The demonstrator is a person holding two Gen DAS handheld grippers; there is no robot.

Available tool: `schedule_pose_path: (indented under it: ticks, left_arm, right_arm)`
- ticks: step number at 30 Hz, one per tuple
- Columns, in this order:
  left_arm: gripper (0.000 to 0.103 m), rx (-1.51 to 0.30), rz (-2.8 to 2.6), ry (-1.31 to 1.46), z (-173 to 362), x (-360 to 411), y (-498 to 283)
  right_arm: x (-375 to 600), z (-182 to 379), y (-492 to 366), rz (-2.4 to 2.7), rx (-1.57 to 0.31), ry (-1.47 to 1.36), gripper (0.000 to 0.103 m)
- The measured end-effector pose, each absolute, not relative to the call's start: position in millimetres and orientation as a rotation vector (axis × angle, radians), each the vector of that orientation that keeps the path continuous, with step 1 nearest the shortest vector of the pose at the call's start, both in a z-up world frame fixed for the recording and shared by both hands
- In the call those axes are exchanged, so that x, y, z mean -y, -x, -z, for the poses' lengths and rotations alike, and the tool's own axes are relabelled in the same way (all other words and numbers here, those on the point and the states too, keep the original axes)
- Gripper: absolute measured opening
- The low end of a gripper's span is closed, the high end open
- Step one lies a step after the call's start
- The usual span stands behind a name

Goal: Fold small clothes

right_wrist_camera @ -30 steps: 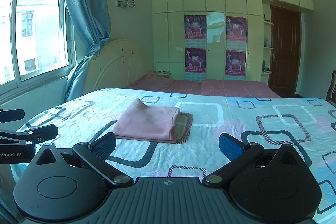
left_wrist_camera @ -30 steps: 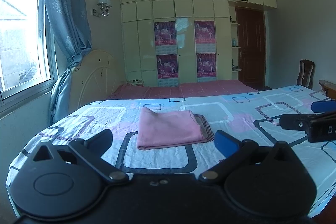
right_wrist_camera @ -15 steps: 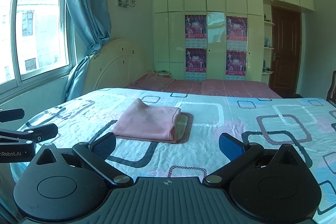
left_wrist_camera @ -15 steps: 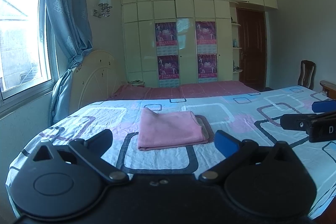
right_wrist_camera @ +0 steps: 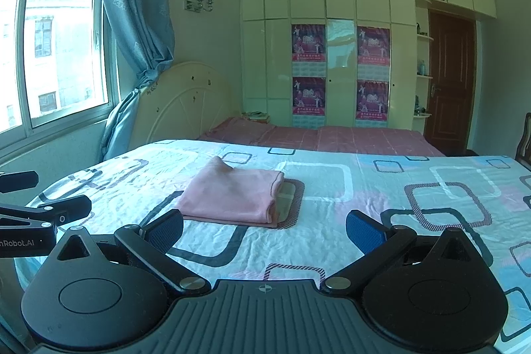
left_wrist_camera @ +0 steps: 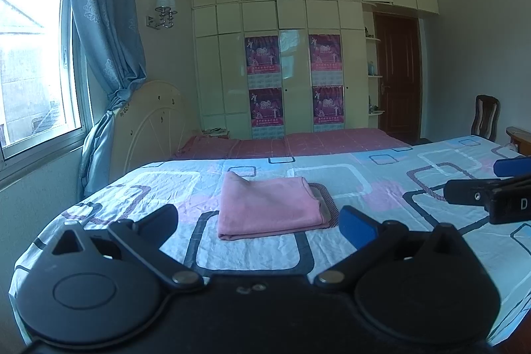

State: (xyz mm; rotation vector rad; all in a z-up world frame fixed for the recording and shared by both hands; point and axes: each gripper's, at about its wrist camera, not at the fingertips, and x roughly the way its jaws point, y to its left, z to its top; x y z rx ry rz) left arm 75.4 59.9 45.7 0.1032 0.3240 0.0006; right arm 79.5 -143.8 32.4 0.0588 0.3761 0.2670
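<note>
A pink cloth lies folded into a neat rectangle on the bed, resting flat on the patterned sheet, with one corner peaked up at its far left. From the left gripper it sits at about twelve o'clock, just beyond the fingertips; from the right gripper it is nearer eleven o'clock, also just beyond the tips. Both grippers hover low over the near edge of the bed with jaws spread wide, holding nothing, clear of the cloth. The right gripper pokes into the left view at three o'clock, and the left one shows at nine o'clock in the right view. Beyond the bed stand a wardrobe with posters, a brown door at one o'clock, and a window with a blue curtain at ten o'clock.
</note>
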Motion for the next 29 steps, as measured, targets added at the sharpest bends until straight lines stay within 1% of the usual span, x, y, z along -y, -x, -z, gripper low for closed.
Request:
schedule_pose_path:
  ticks: [29]
  left_arm:
    - [0.103, -0.330, -0.030, -0.099, -44.4, -64.0, -84.5]
  right_arm:
    - [144.8, -28.3, -87.9, -0.284, -0.379, -0.036, 0.103]
